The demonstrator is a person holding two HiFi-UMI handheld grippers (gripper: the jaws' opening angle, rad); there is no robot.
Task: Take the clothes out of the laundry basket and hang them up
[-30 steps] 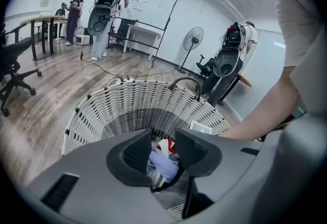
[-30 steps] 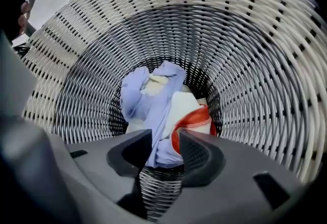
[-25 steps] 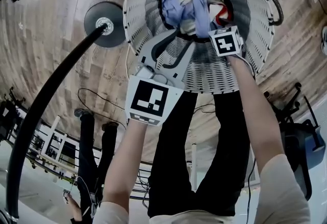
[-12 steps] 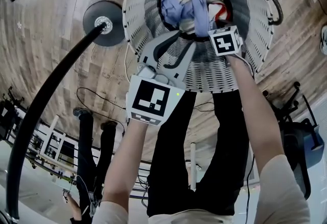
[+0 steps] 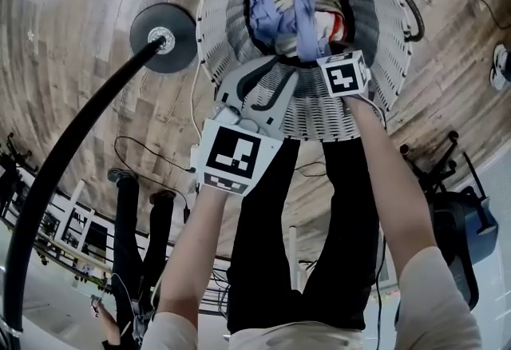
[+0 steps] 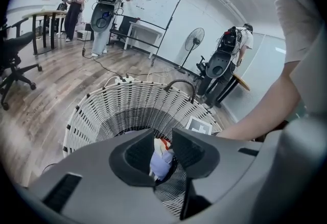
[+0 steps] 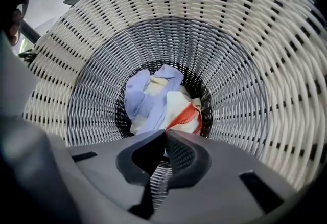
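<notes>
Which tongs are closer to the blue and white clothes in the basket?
Right. The right tongs, shut, reach down inside the white woven basket toward the crumpled blue and white clothes; the left tongs, closing empty, hover above its rim.

A wood-plank floor (image 6: 46,95) ran across the room, with a black office chair (image 6: 15,59) on castors at its left edge. Along the far wall were a whiteboard (image 6: 153,5) with a white table (image 6: 143,28) below it, a pedestal fan (image 6: 194,40) off to their right, and a round-topped table (image 6: 43,13) at the left, beside which a person in dark clothes (image 6: 76,0) stood. A second person (image 6: 102,34) bearing a bulky pack stood near the whiteboard, and a third (image 6: 248,39), likewise loaded, stood right of the fan.
</notes>
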